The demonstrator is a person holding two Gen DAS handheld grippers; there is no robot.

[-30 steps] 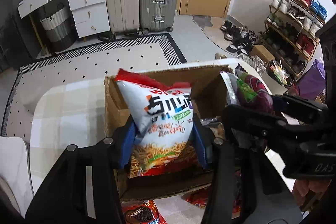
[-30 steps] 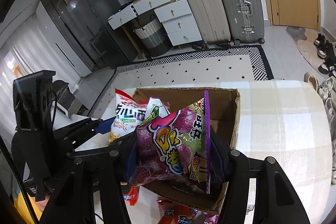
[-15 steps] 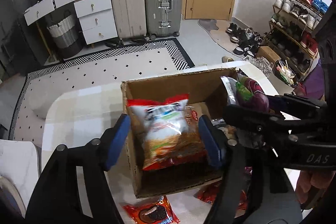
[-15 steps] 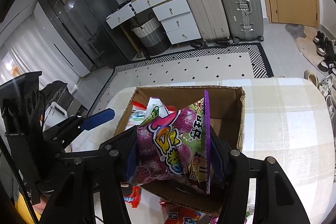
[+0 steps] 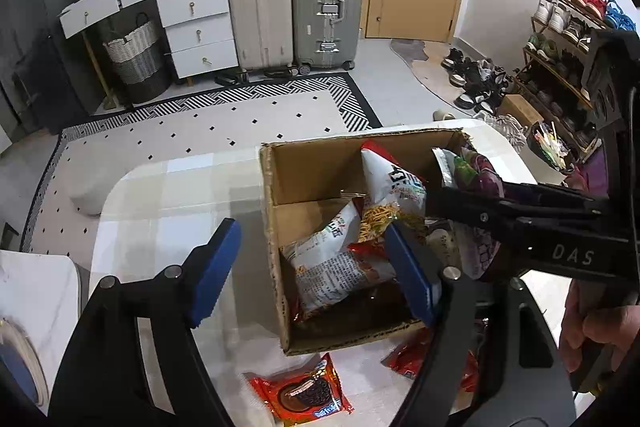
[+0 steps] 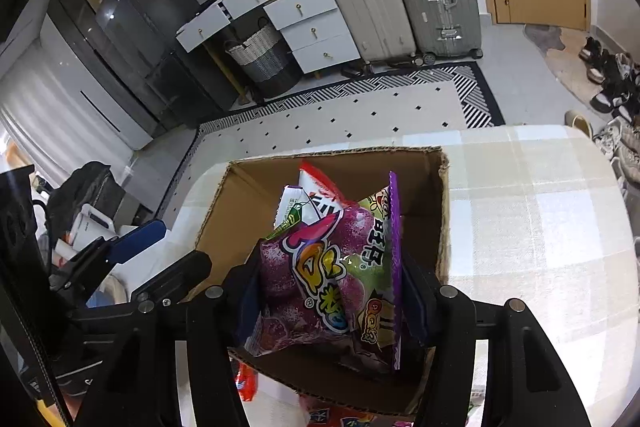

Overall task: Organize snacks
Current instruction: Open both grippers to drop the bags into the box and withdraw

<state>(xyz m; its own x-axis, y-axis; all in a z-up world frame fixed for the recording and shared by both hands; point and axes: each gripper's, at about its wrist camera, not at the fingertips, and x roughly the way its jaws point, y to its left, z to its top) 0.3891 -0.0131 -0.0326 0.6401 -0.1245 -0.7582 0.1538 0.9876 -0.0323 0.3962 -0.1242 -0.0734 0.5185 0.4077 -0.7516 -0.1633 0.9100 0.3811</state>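
- Left gripper [image 5: 316, 269]: jaws spread wide, just been opening, pinching nothing; one blue pad outside the cardboard box [image 5: 272, 227], other over its inside.
- White noodle-snack bag [image 5: 352, 247] lies slumped in the box's near-left corner, long axis tilted toward the far-right corner.
- Right gripper [image 6: 328, 295] clamps the purple snack bag [image 6: 320, 275] approx upright, top toward the box's far wall.
- Cookie pack [image 5: 302, 393] flat on the table [image 5: 168, 195] by the box's near edge.

Left gripper [image 5: 316, 263]: matte black arms, flat blue pads [image 5: 214, 267] with ribbed inner faces, a silver round-head screw at each finger joint.

Right gripper [image 6: 328, 303]: same black frame, dark blue pads, silver screws in pairs along each arm. White "DAS" lettering on its black side bar, at 3 o'clock in the left wrist view. A bare hand [image 5: 592, 327] at 4 o'clock; no sleeve visible.
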